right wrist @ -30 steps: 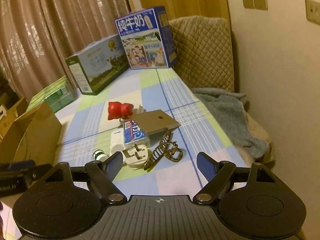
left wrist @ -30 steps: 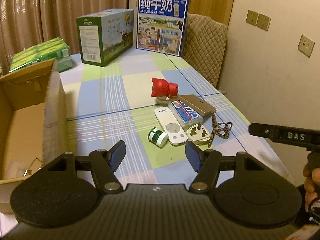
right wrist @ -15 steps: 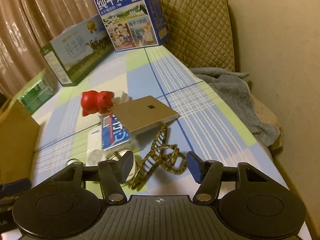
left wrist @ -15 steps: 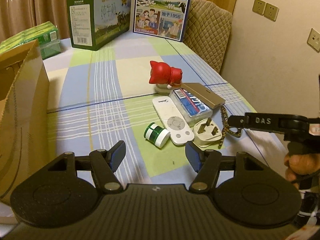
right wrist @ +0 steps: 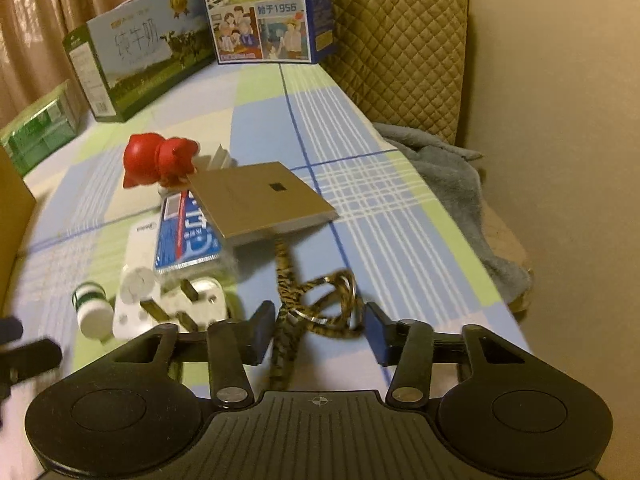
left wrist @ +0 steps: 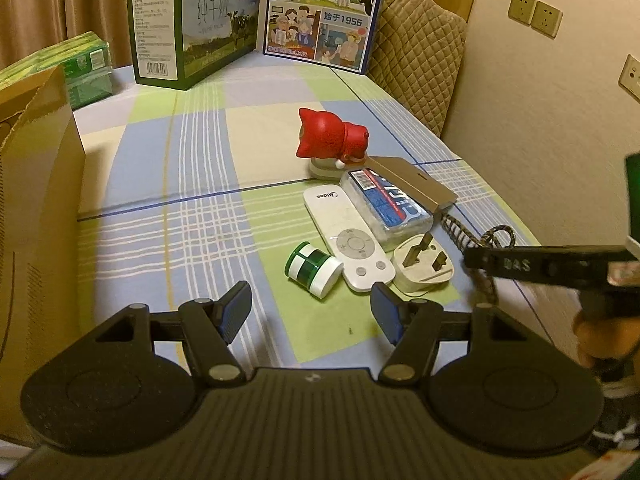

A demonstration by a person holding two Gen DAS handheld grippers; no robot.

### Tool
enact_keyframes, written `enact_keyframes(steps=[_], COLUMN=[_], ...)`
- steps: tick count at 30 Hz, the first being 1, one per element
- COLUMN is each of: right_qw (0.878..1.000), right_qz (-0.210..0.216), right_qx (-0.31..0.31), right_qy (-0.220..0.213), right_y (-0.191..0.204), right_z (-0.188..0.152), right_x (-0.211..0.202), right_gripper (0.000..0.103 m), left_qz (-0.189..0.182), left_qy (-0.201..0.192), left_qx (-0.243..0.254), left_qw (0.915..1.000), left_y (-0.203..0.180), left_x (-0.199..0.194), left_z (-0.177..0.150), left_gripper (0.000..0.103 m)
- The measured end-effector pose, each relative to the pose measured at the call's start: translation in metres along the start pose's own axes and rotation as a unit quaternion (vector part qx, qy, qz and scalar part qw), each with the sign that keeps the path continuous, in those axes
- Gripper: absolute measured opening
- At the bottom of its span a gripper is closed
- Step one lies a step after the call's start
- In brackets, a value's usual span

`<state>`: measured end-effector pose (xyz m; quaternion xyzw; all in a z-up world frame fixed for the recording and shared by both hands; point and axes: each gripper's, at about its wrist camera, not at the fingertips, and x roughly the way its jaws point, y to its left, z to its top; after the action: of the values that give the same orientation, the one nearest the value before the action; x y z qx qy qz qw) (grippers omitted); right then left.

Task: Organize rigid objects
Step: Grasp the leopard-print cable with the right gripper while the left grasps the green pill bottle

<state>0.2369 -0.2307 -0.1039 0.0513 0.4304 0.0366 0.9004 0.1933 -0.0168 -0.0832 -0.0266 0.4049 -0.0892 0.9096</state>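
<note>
Checked tablecloth (left wrist: 192, 184) carried the clutter. My right gripper (right wrist: 318, 330) was closing around the lanyard (right wrist: 320, 304), pads not yet touching. Left gripper (left wrist: 310, 308) stayed spread, bottle (left wrist: 314, 266) just ahead.

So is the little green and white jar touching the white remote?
Touching. In the left wrist view the jar's white end presses against the remote's long edge, no cloth showing between.
</note>
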Motion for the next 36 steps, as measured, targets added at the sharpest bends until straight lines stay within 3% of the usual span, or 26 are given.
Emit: enact_keyframes(steps=[10, 18, 26, 36], right_qw=[0.998, 1.000, 0.999, 0.998], right_qz=[0.002, 0.022, 0.025, 0.026], right_qx=[-0.063, -0.006, 0.013, 0.025], right_qy=[-0.011, -0.016, -0.024, -0.046], right_y=[0.010, 0.000, -0.003, -0.002], right_z=[-0.003, -0.005, -0.006, -0.018], right_x=[0.004, -0.004, -0.012, -0.038], right_gripper=[0.038, 0.036, 0.036, 0.036], left_qz=[-0.007, 0.011, 0.001, 0.006], left_qy=[-0.011, -0.014, -0.013, 0.007], left_qx=[0.029, 0.086, 0.135, 0.083], left_qw=[0.9995, 0.9962, 0.9908, 0.9965], left_y=[-0.002, 0.000, -0.009, -0.010], left_x=[0.017, 0.041, 0.058, 0.025], left_z=[0.001, -0.001, 0.001, -0.011], left_gripper=[0.061, 0.060, 0.029, 0.027])
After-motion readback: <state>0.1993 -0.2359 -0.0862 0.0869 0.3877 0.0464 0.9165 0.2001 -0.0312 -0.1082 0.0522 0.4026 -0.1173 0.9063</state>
